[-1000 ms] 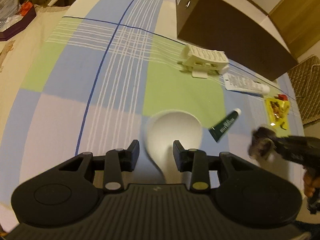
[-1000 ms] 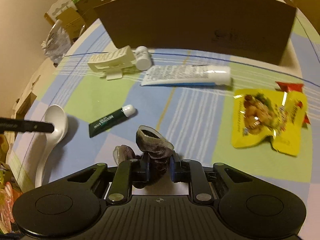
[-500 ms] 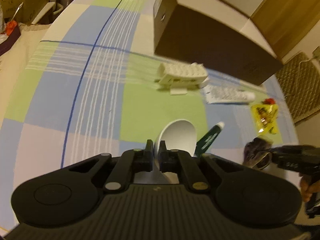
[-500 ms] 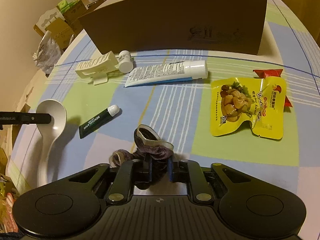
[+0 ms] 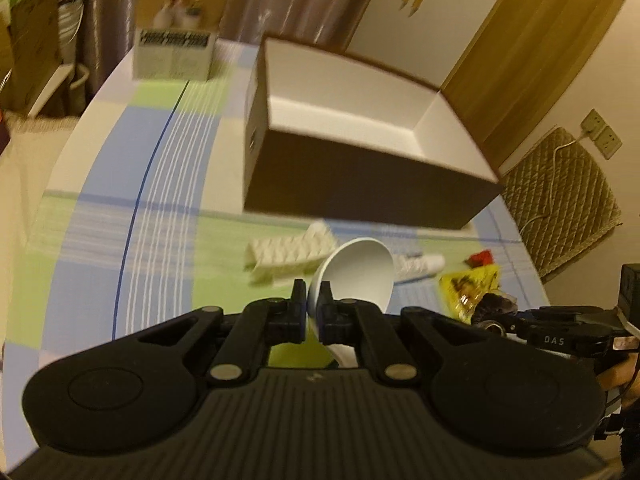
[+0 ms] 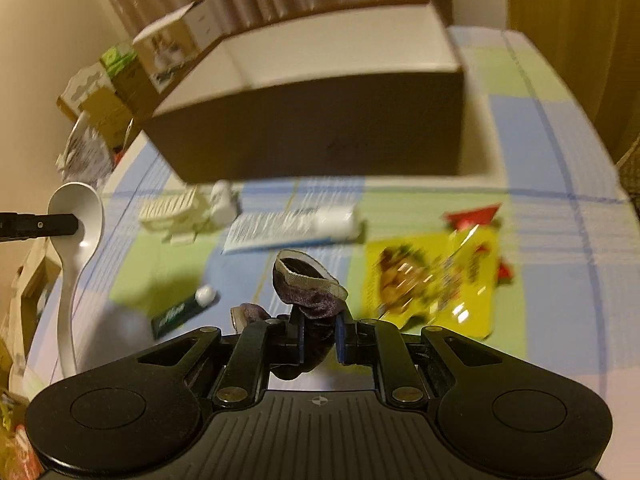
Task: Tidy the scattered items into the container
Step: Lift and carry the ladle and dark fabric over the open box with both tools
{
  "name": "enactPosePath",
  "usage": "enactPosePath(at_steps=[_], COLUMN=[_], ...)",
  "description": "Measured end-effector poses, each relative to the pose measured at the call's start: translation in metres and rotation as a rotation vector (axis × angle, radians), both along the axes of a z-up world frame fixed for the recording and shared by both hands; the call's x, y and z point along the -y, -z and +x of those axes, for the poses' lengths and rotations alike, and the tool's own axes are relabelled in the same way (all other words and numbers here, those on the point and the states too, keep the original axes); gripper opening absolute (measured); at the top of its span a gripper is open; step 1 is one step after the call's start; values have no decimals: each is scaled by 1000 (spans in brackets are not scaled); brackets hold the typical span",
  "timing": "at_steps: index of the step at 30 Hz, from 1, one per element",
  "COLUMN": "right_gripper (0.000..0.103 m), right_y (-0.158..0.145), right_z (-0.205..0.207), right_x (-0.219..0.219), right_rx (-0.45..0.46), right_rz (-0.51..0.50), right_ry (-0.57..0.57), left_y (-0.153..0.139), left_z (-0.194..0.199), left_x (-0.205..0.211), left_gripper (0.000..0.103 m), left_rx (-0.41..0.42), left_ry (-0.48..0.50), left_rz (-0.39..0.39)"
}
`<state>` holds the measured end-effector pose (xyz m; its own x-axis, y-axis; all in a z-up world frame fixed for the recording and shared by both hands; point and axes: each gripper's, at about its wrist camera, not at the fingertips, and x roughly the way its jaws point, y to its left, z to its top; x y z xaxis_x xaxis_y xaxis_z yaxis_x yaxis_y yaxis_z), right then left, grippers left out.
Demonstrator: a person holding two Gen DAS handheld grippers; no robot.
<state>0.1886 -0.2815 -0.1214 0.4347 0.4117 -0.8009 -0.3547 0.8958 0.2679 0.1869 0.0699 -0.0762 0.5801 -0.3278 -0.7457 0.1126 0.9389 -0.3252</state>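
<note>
Both tools have come up off the desk (image 5: 100, 184) since a second ago, each with its load. The left tool (image 5: 310, 300) had its jaws wide around the white soup spoon (image 5: 356, 272) lying flat; they have closed to a narrow pinch on the bowl rim, and the spoon hangs handle-down, clear of the cloth. The right tool (image 6: 319, 336) stays clamped on the dark purple scrunchie (image 6: 310, 292), which is also lifted.

Step in hand: lift and carry, two items at once. The container, an open brown cardboard box (image 5: 360, 136) with a white inside, sits at the far edge of the desk and looks empty as far as its interior shows.

Next move likely calls for both tools to rise above the near wall of the box, pass forward over it, then release inside. That wall is the main obstacle: the dangling spoon handle needs clearance.

Still on the desk, between the tools and the box:
- white hair claw clip (image 6: 172, 212), near the box wall
- white tube (image 6: 296, 224), beside the clip
- small dark green tube (image 6: 184, 312), nearer the front edge
- yellow snack packet (image 6: 436, 280), toward the right edge

A carton (image 5: 174, 54) stands at the far left corner, outside the task.
</note>
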Motion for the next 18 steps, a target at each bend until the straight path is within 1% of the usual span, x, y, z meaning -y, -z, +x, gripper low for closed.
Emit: enactPosePath(at_steps=[4, 11, 18], right_gripper=[17, 17, 17], right_y=[-23, -56, -85], right_z=[9, 29, 57], right_x=[17, 37, 33], right_rx=[44, 109, 192], right_rz=[11, 16, 5], right_ry=[30, 42, 15], left_y=[-18, -49, -87], left_z=[15, 49, 87], left_x=[9, 30, 55], left_gripper=[2, 2, 2], left_rx=[42, 110, 197], left_ry=[23, 55, 79], left_rz=[-3, -7, 8])
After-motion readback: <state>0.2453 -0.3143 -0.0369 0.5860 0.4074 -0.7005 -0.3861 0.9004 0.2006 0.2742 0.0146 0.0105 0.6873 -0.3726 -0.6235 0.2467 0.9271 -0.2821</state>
